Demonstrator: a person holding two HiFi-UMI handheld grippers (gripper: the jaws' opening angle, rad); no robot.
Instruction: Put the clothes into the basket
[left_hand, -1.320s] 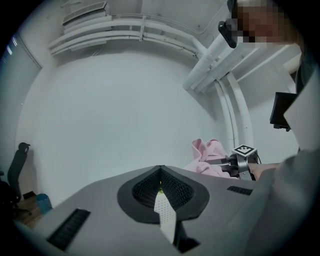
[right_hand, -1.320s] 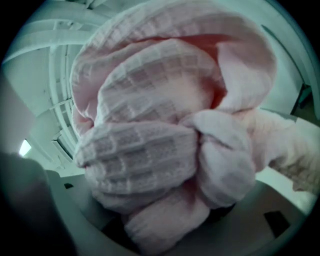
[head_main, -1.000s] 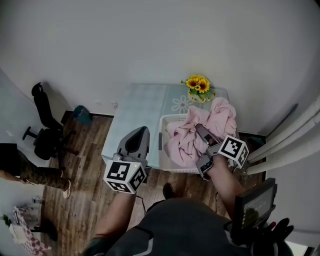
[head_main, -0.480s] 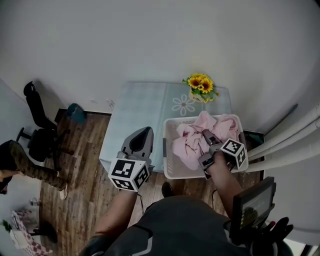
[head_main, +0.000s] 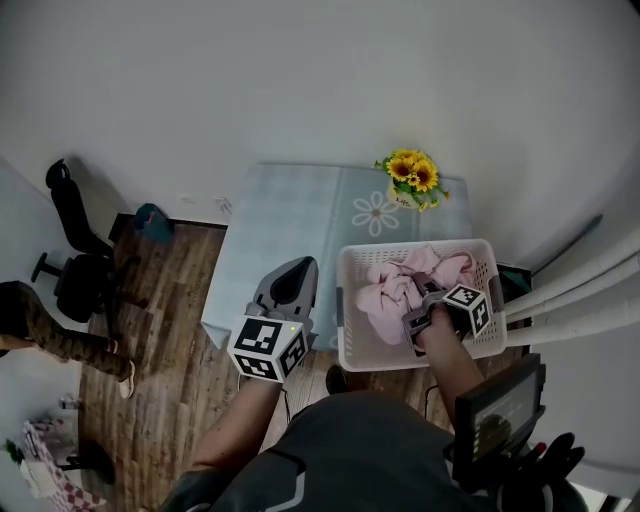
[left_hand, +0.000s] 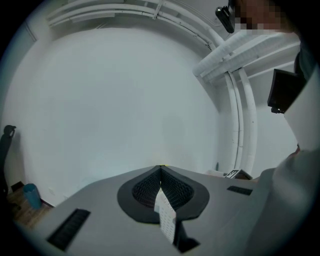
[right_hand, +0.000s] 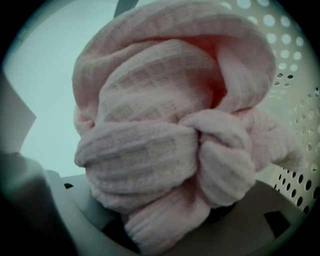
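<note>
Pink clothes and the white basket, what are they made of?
The pink garment looks like soft, thick knitted fabric, maybe cotton or wool: ribbed and waffle-like stitches show. The basket looks like hard, smooth white plastic: its wall has neat rows of round holes.

Left gripper (head_main: 303, 265): carried on an outstretched left forearm (head_main: 238, 415), jaws pressed together with nothing between them. Right gripper (head_main: 424, 288): carried on the right forearm (head_main: 452, 365), jaws spread wide and clamped on a bunched pink garment (right_hand: 150, 125).
</note>
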